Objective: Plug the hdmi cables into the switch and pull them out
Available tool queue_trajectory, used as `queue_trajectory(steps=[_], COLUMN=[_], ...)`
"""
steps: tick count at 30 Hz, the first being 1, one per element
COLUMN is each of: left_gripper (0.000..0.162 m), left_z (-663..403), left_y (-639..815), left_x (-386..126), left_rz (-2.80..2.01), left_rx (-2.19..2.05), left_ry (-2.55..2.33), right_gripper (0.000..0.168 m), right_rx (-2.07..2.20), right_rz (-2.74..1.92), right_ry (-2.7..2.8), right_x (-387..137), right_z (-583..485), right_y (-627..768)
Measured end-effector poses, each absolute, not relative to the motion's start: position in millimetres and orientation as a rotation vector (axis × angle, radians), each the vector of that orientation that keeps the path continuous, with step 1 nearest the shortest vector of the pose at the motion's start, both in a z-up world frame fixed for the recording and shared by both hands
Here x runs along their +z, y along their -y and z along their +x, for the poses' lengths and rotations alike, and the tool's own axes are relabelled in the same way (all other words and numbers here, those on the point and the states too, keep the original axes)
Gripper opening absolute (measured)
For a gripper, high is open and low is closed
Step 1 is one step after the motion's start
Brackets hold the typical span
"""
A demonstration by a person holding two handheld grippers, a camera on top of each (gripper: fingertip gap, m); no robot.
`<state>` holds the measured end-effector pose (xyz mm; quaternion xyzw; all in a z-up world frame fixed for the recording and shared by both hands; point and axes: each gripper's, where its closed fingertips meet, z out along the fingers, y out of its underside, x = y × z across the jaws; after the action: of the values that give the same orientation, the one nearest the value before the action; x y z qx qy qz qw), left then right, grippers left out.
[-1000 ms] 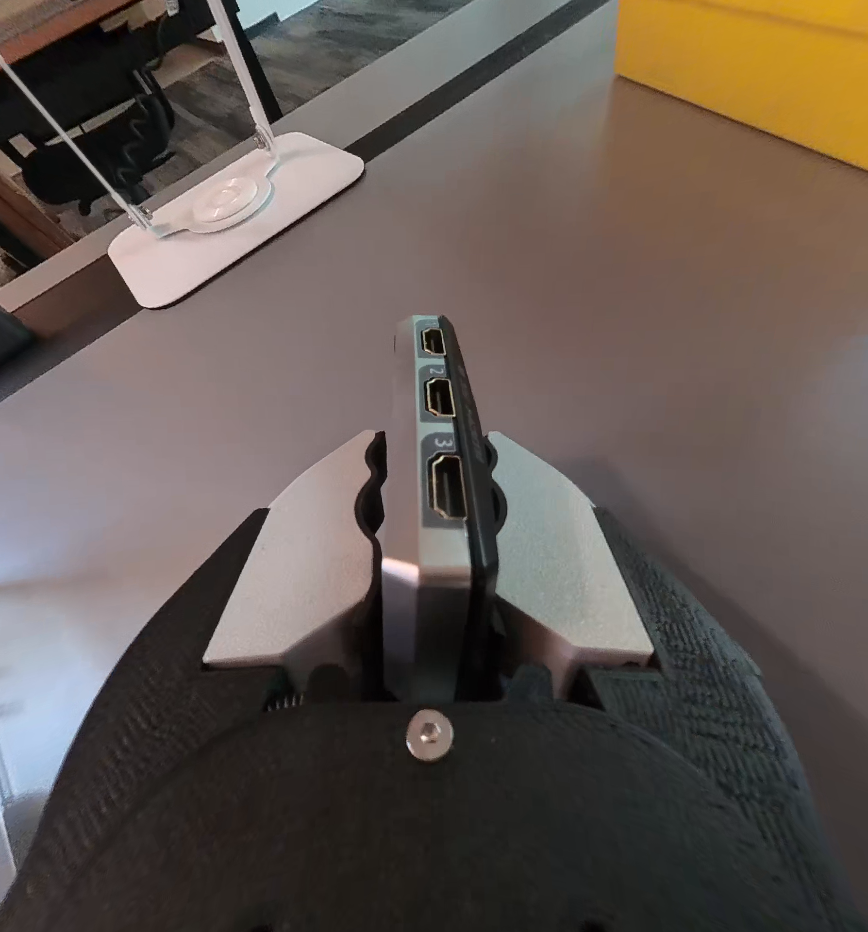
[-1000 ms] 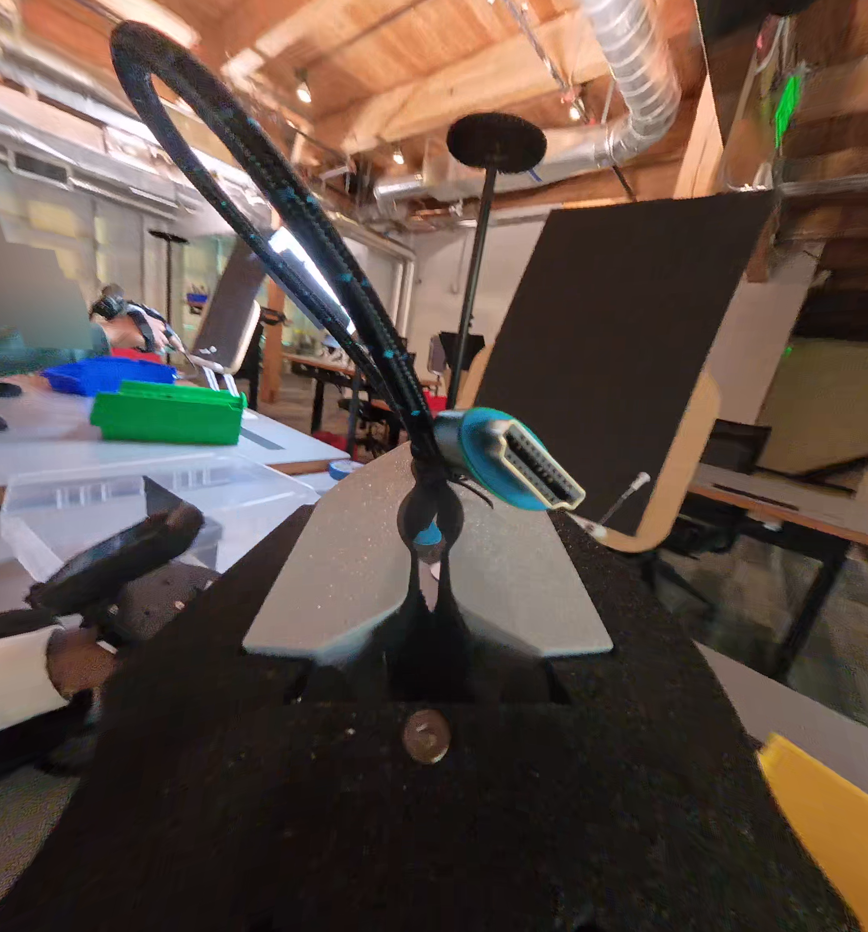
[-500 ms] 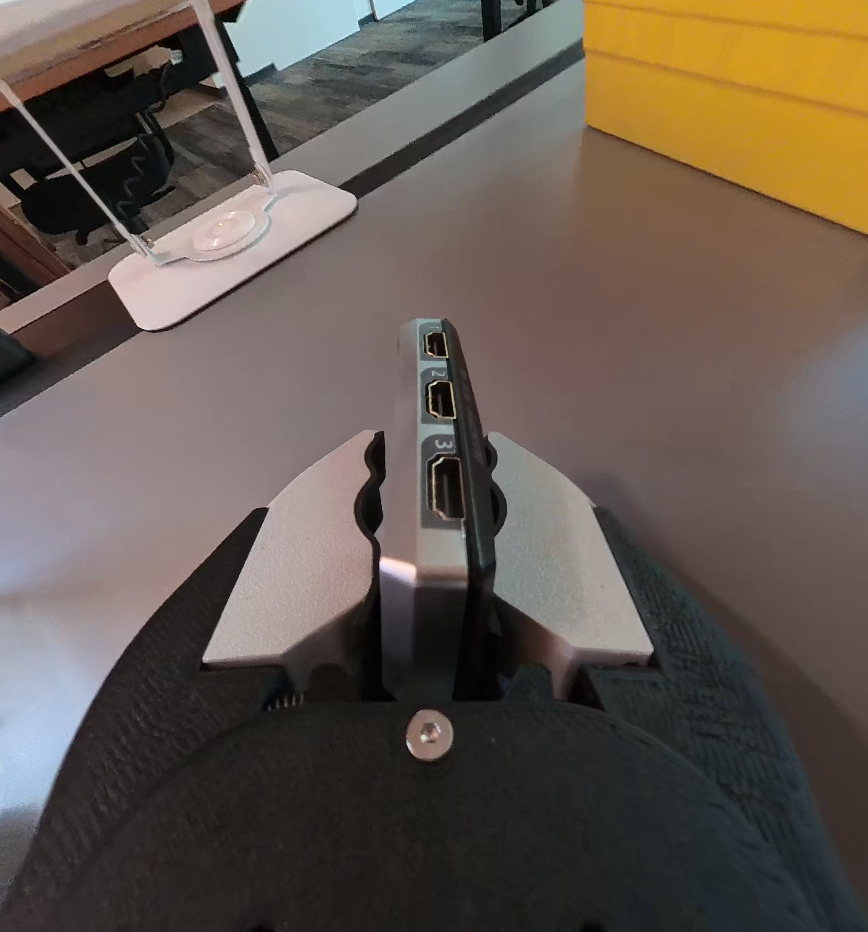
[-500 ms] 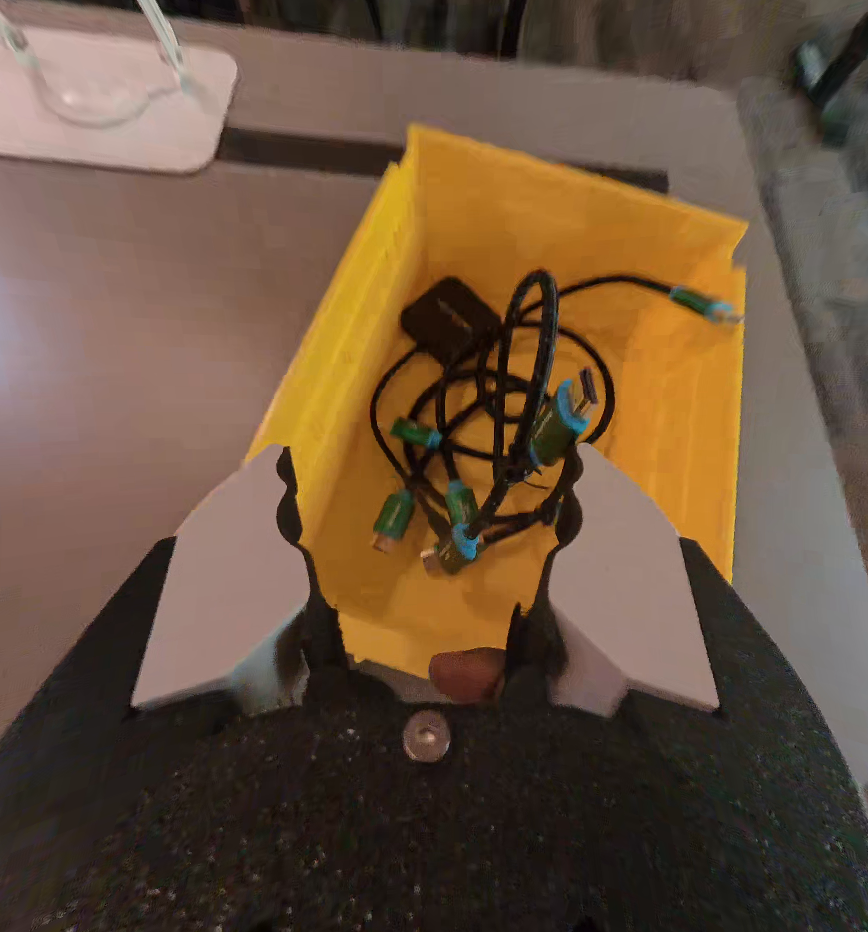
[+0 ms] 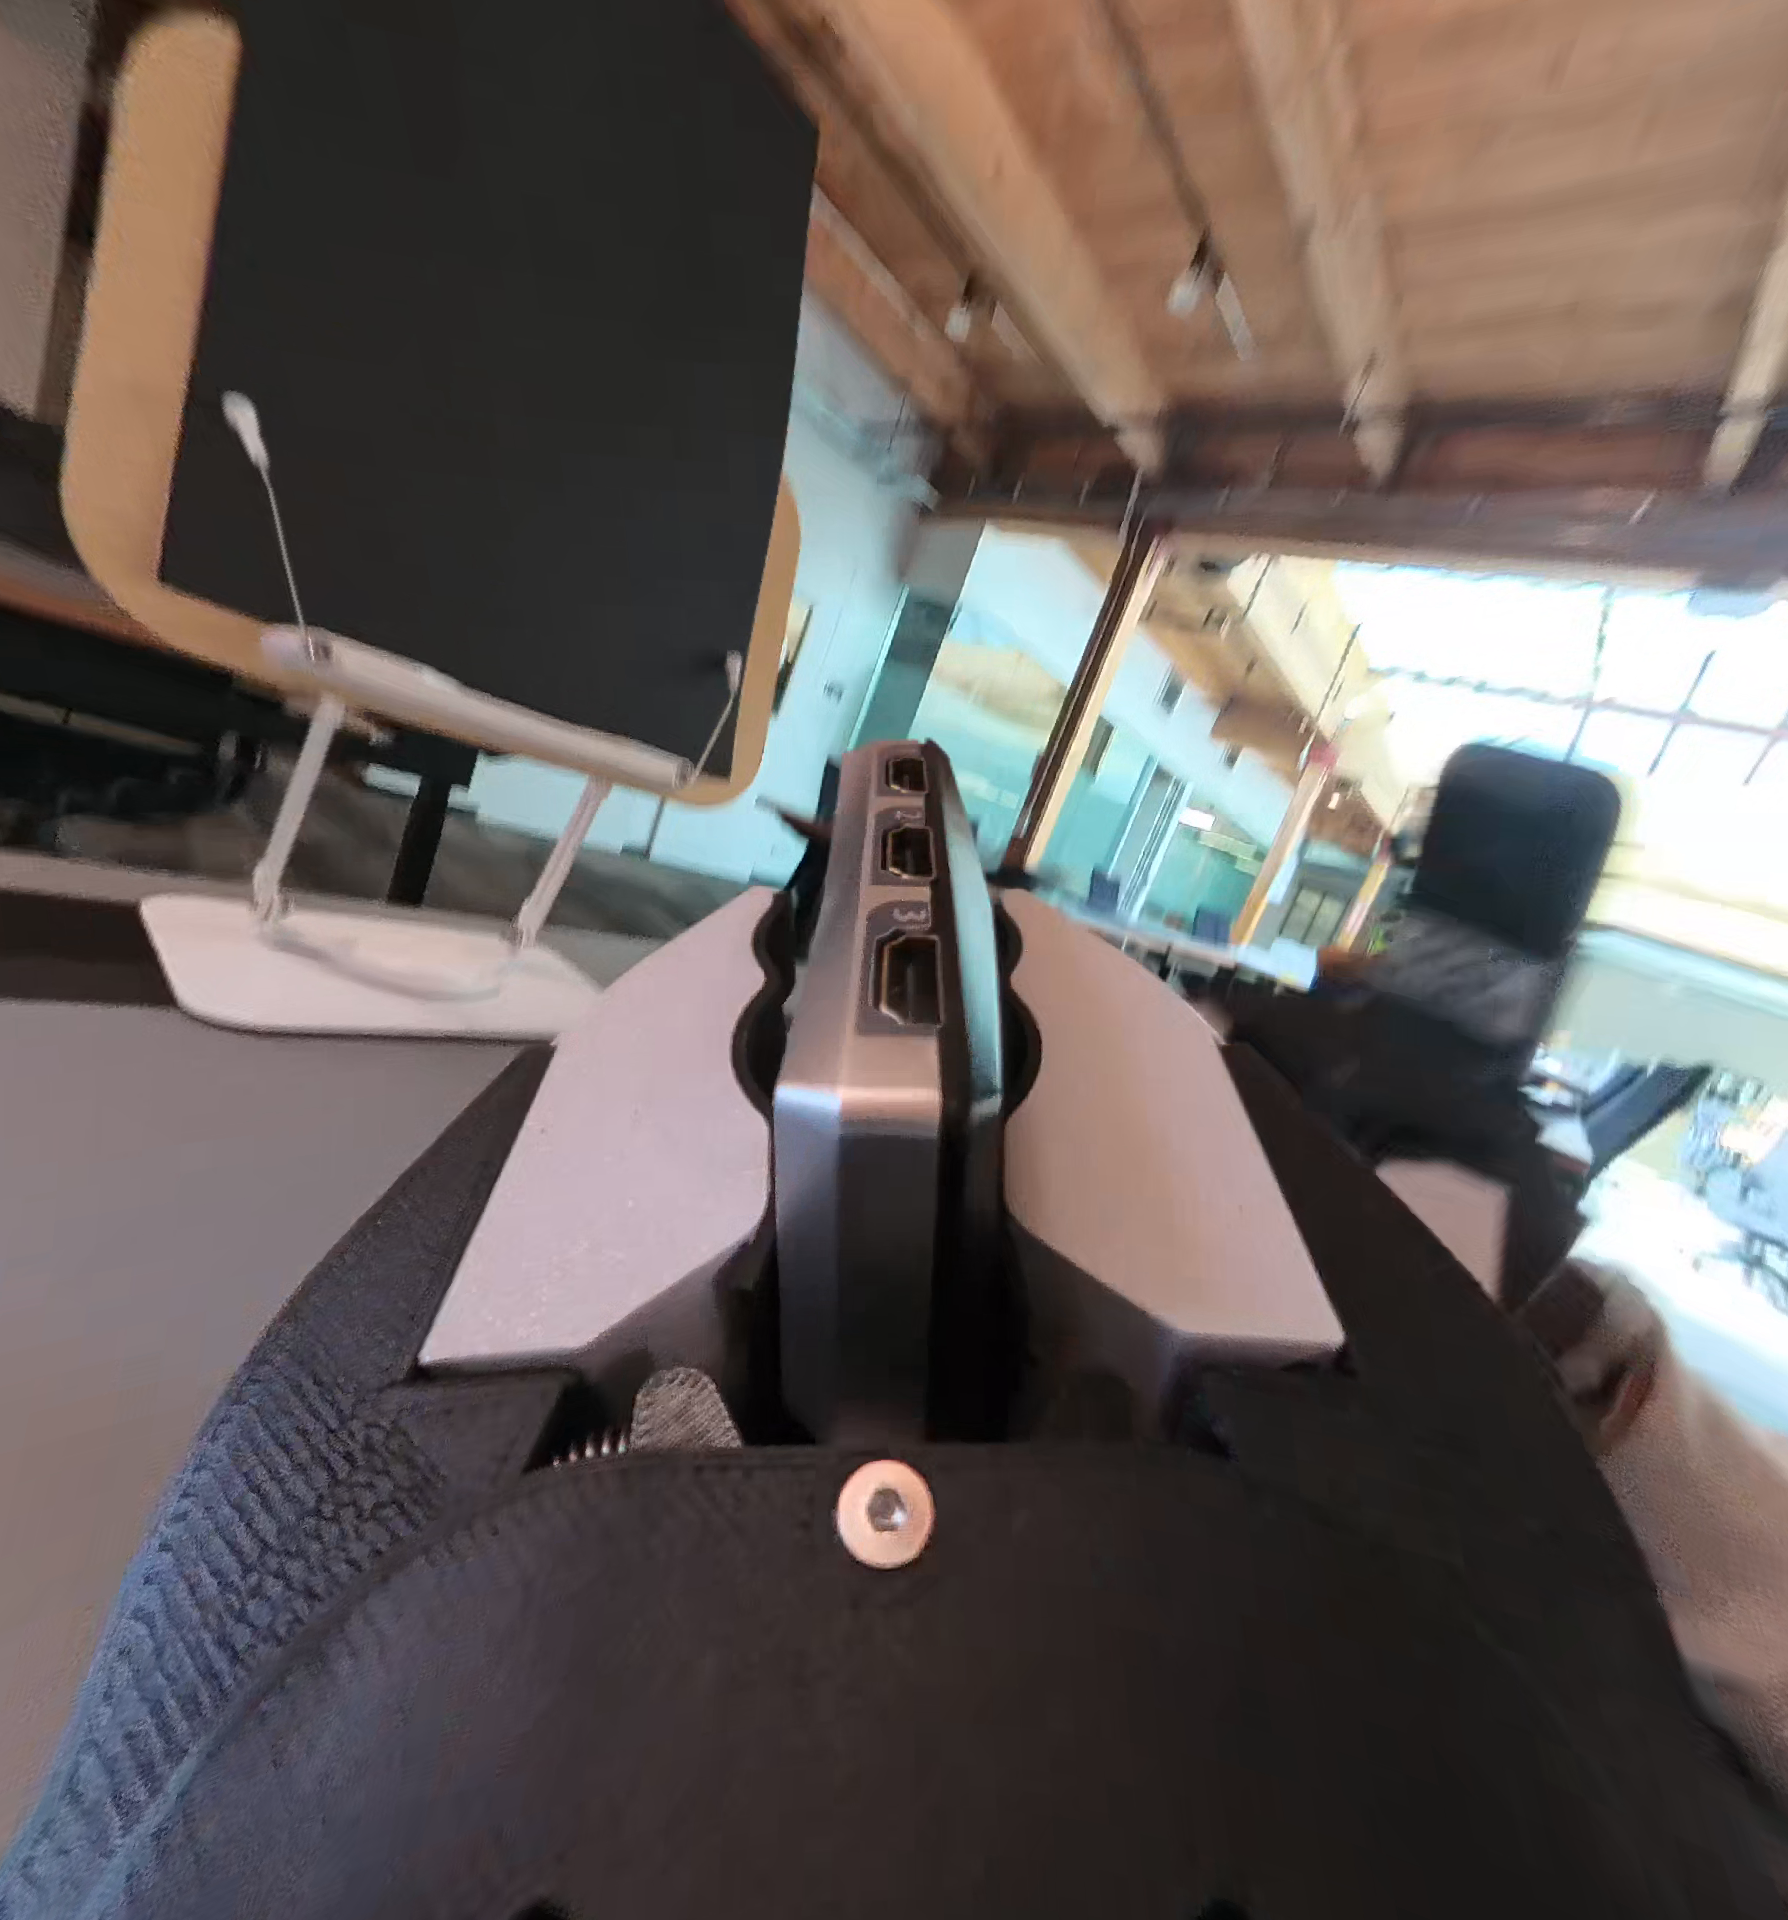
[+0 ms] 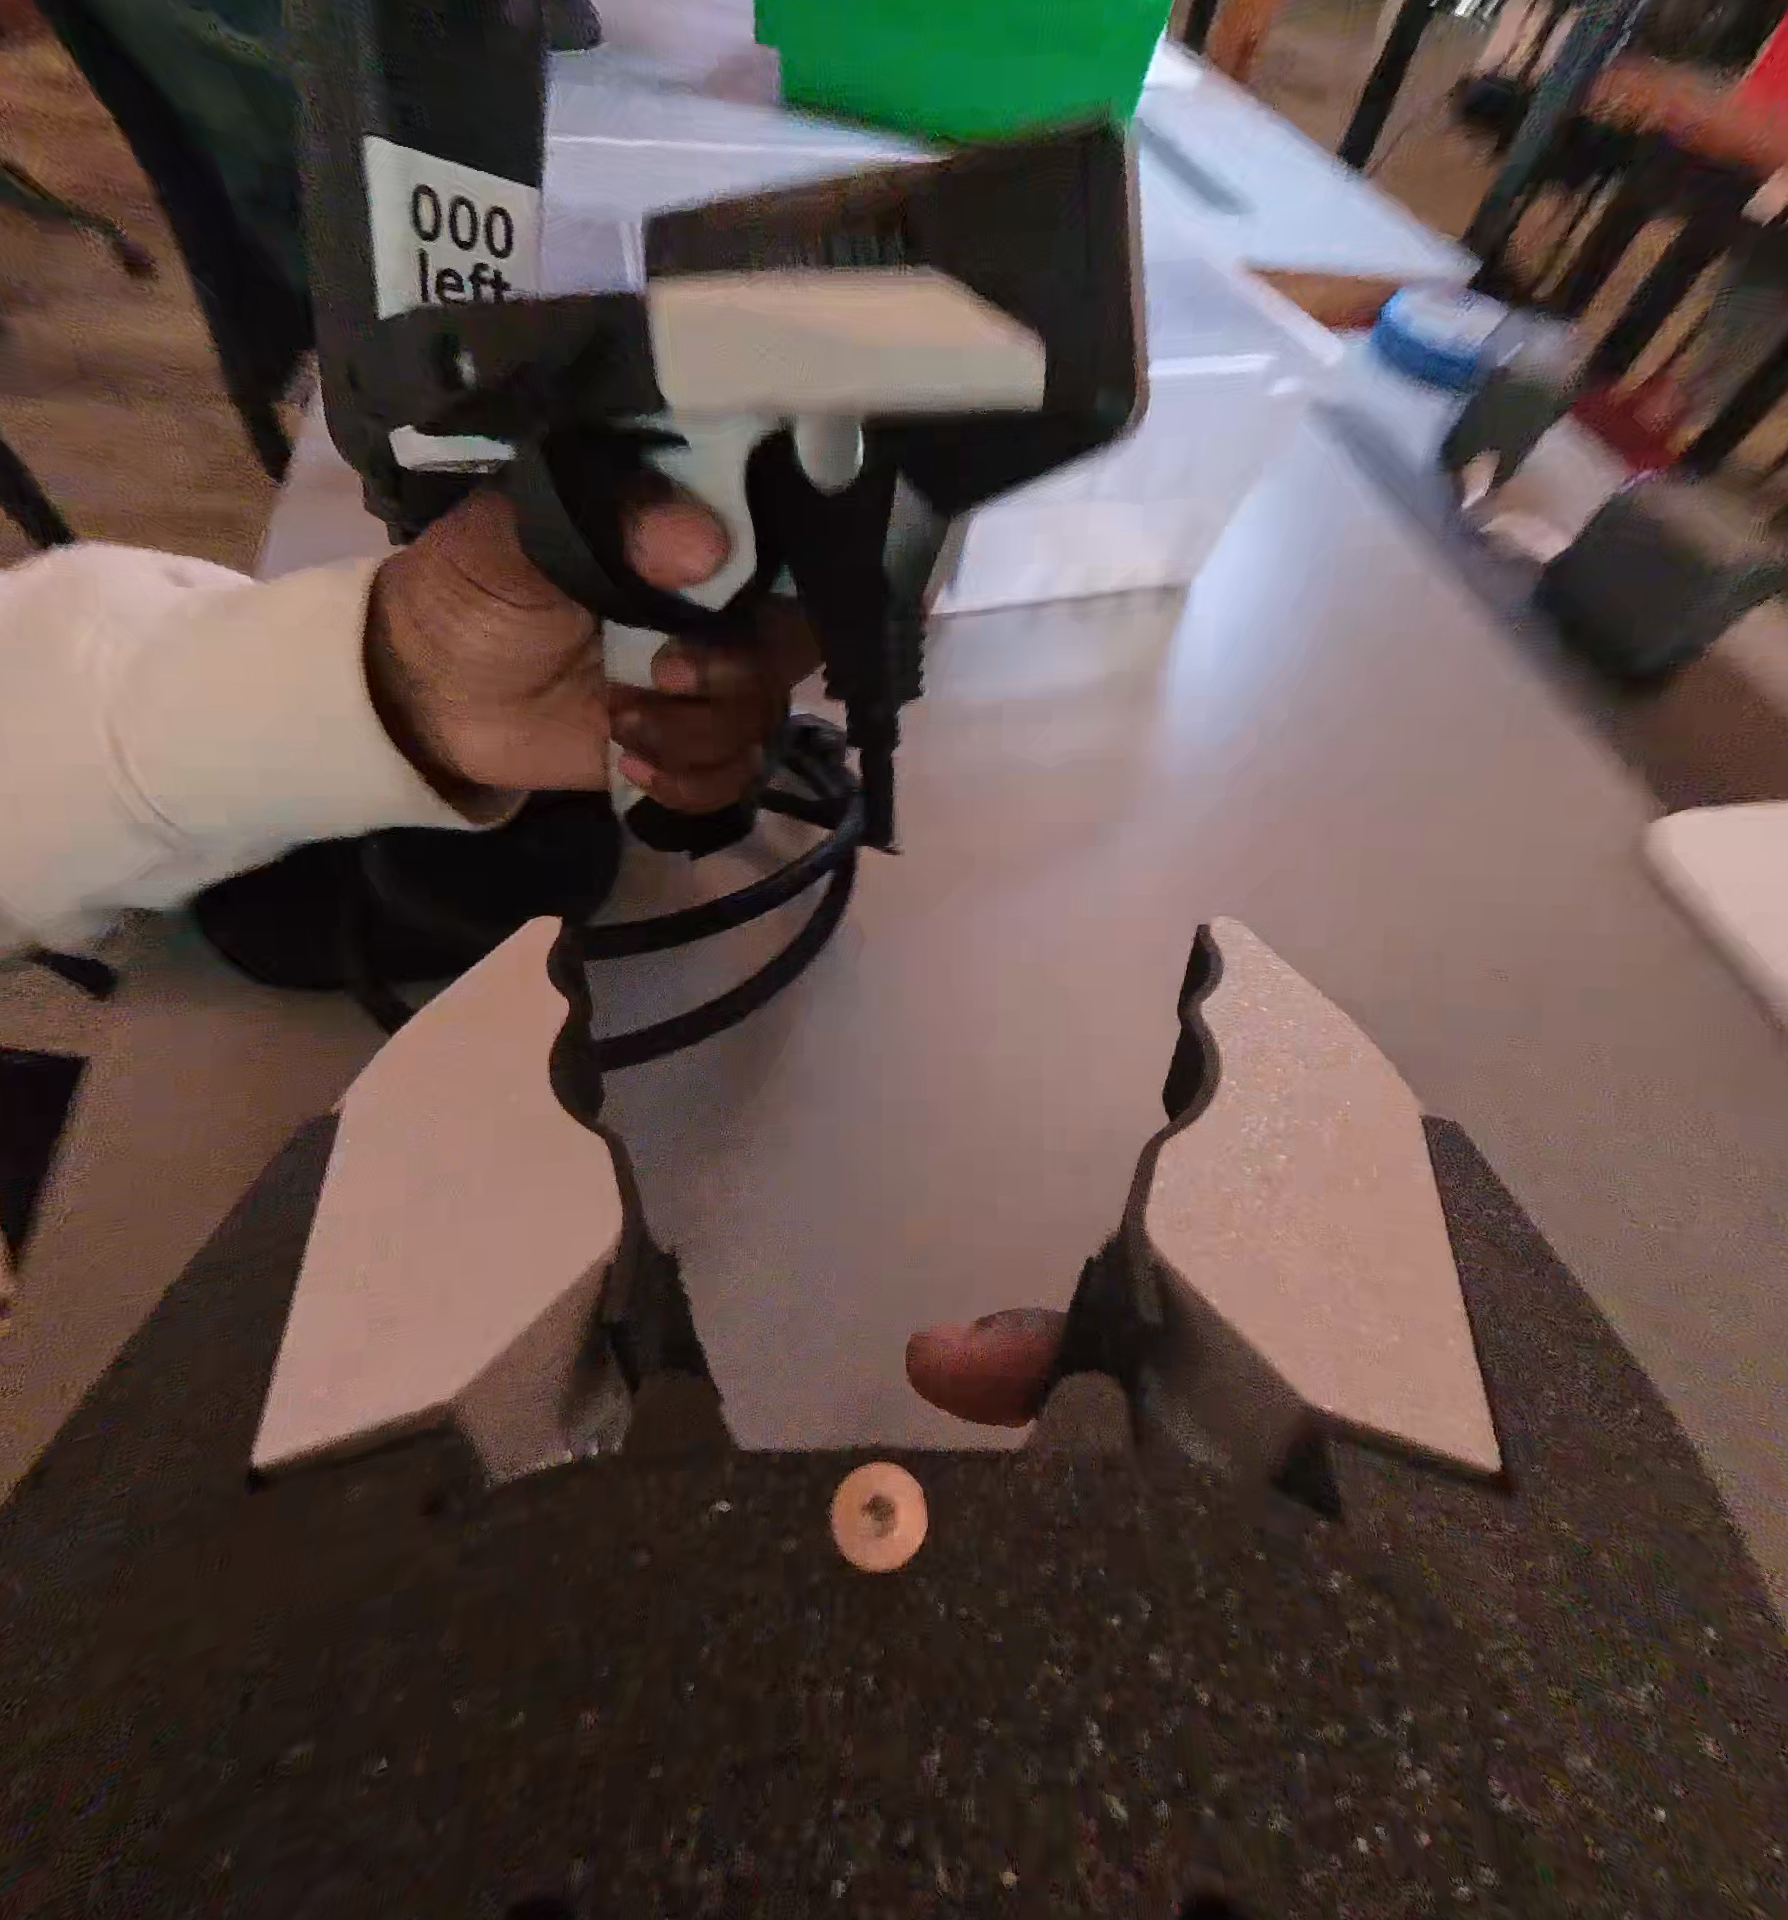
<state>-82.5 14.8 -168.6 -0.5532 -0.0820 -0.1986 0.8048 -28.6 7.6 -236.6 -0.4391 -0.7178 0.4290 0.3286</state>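
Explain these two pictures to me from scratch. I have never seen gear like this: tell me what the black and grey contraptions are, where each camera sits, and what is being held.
There is no robot here. A person holds a trigger-operated claw in each hand, and each claw carries a camera looking forward along its two grey fingers.

The left wrist view shows the left gripper clamped on the HDMI switch, a slim grey and black box whose three ports face up, all empty. Behind it a white stand sits on the grey table.

The right wrist view shows the right gripper open and empty above the table. Farther off, the person's hand squeezes the left gripper's handle; a black cable loops beneath it.
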Motion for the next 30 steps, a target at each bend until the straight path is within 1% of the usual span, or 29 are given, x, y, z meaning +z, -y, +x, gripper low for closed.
queue_trajectory(steps=[2, 3, 5, 7, 9, 10, 13, 14, 18, 21, 23, 25, 26, 27, 29, 30], left_gripper=[0.037, 0.037, 0.037, 0.036, 0.036, 0.036, 0.036, 0.036, 0.036, 0.036, 0.036, 0.036, 0.036, 0.036, 0.035, 0.036], left_z=[-84, -82, -73, -61, -48, -44, -42, -40, -34, -22, -4, 11, 14, 16, 16, 18], left_y=[-6, -3, 1, 4, 12, 15, 18, 20, 30, 28, 23, 25, 28, 33, 38, 42], left_x=[-157, -153, -147, -142, -134, -132, -130, -130, -123, -128, -137, -142, -141, -138, -135, -134], left_rz=[-1.102, -1.078, -1.04, -1.006, -0.953, -0.937, -0.92, -0.914, -0.852, -0.895, -0.967, -0.984, -0.968, -0.942, -0.915, -0.899], left_rx=[-0.414, -0.412, -0.441, -0.478, -0.51, -0.507, -0.488, -0.512, -0.606, -0.612, -0.546, -0.525, -0.529, -0.558, -0.632, -0.663], left_ry=[0.158, 0.138, 0.087, 0.026, -0.056, -0.085, -0.113, -0.128, -0.171, -0.242, -0.348, -0.437, -0.459, -0.469, -0.471, -0.486], right_gripper=[0.113, 0.113, 0.116, 0.102, 0.081, 0.08, 0.089, 0.089, 0.078, 0.079, 0.078, 0.076, 0.071, 0.056, 0.034, 0.026], right_rx=[1.4, 1.471, 1.436, 1.486, 1.566, 1.58, 1.491, 1.461, 1.541, 1.648, 1.619, 1.52, 1.461, 1.363, 1.22, 1.158], right_rz=[-1.379, -1.448, -1.488, -1.492, -1.505, -1.502, -1.377, -1.322, -1.297, -1.432, -1.463, -1.384, -1.342, -1.319, -1.243, -1.199], right_ry=[1.883, 1.889, 1.936, 1.964, 1.91, 1.875, 1.82, 1.808, 1.853, 1.898, 1.943, 1.994, 2.015, 2.037, 2.026, 2.004], right_x=[-264, -274, -293, -297, -295, -293, -288, -285, -280, -289, -296, -300, -302, -307, -309, -308], right_z=[-43, -47, -53, -57, -64, -66, -73, -74, -66, -62, -60, -58, -58, -58, -61, -64], right_y=[18, 28, 37, 51, 58, 57, 50, 50, 59, 63, 62, 61, 59, 53, 45, 42])
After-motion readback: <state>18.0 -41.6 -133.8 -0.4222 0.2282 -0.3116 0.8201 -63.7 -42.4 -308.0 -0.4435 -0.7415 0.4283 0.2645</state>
